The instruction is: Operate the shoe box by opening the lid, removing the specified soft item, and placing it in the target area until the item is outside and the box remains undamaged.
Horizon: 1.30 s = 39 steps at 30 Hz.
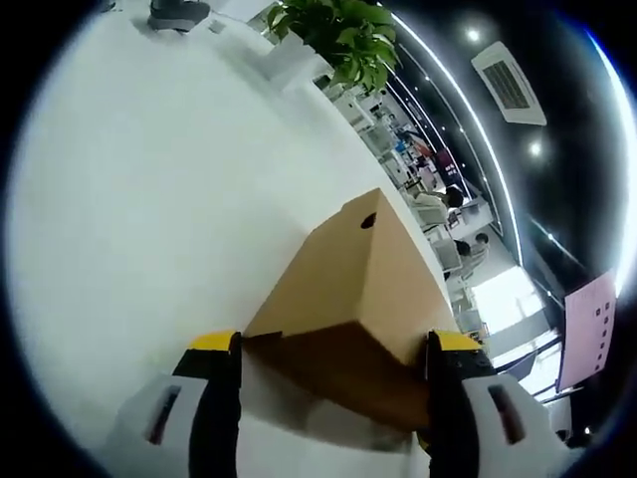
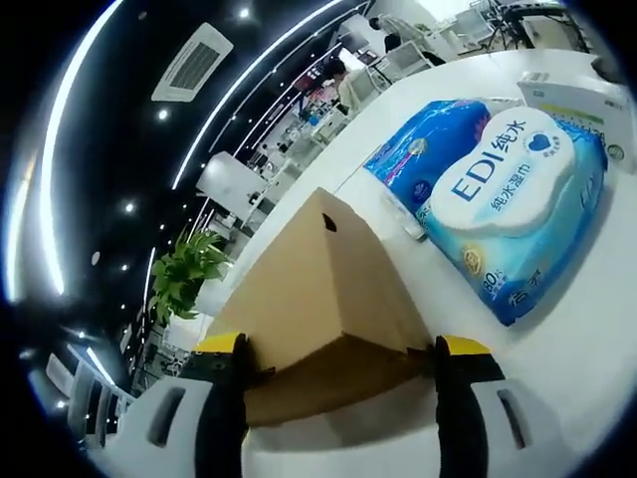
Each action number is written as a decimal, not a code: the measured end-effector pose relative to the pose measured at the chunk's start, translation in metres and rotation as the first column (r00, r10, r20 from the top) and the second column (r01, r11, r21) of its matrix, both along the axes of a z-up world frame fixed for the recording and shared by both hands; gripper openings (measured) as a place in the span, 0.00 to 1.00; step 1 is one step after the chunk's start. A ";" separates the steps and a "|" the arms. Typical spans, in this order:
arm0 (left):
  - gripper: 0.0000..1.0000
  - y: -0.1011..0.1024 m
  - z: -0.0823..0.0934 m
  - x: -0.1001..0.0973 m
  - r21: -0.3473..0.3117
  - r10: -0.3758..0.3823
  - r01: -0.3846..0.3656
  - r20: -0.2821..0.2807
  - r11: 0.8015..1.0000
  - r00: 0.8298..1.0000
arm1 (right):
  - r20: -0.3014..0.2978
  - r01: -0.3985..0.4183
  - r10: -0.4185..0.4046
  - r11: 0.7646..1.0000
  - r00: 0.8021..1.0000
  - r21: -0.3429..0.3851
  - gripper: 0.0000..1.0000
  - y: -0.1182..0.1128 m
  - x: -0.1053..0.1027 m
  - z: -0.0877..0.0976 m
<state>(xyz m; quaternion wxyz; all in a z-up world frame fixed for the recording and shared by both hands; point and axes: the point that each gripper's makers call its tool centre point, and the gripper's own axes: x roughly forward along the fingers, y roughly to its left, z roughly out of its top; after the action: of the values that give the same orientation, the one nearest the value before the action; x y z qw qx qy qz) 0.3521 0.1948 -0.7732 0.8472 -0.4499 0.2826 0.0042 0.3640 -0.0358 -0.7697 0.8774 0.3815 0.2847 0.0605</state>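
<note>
Now | matte cardboard shoe box (image 1: 363, 289) | left gripper (image 1: 338, 349) wide open | right gripper (image 2: 338, 351) wide open, astride its corner

The shoe box (image 1: 363, 289) stands on the counter (image 1: 149, 199), its near end between the jaws of the left gripper (image 1: 336, 349). Behind the box, at the counter's far edge, stands a potted plant (image 1: 343, 35).

In the right gripper view, the shoe box (image 2: 318, 299) lies with its near end between the jaws of the right gripper (image 2: 338, 354). To its right on the counter (image 2: 577, 339) lies a pack of wet wipes (image 2: 503, 209), near the box but apart from it. A potted plant (image 2: 184, 274) stands to the box's left.
</note>
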 end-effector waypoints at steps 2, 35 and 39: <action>0.75 0.000 0.000 0.000 -0.002 0.001 -0.001 0.002 1.000 1.000 | 0.003 0.001 -0.001 1.000 1.000 0.002 0.76 0.001 -0.001 0.000; 0.73 0.006 0.016 -0.004 0.003 -0.107 0.108 -0.008 0.994 0.994 | 0.032 -0.067 0.067 0.998 0.997 -0.012 0.58 -0.015 0.010 0.037; 0.76 0.010 0.027 -0.007 0.061 -0.138 0.137 0.015 0.989 0.990 | 0.083 -0.147 0.157 0.983 0.984 -0.112 0.60 -0.016 0.011 0.052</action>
<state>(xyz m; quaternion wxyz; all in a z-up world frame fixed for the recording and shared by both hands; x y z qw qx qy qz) 0.3449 0.2049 -0.7467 0.8611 -0.4039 0.3046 -0.0502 0.3754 -0.0513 -0.7176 0.9012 0.3085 0.2755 0.1295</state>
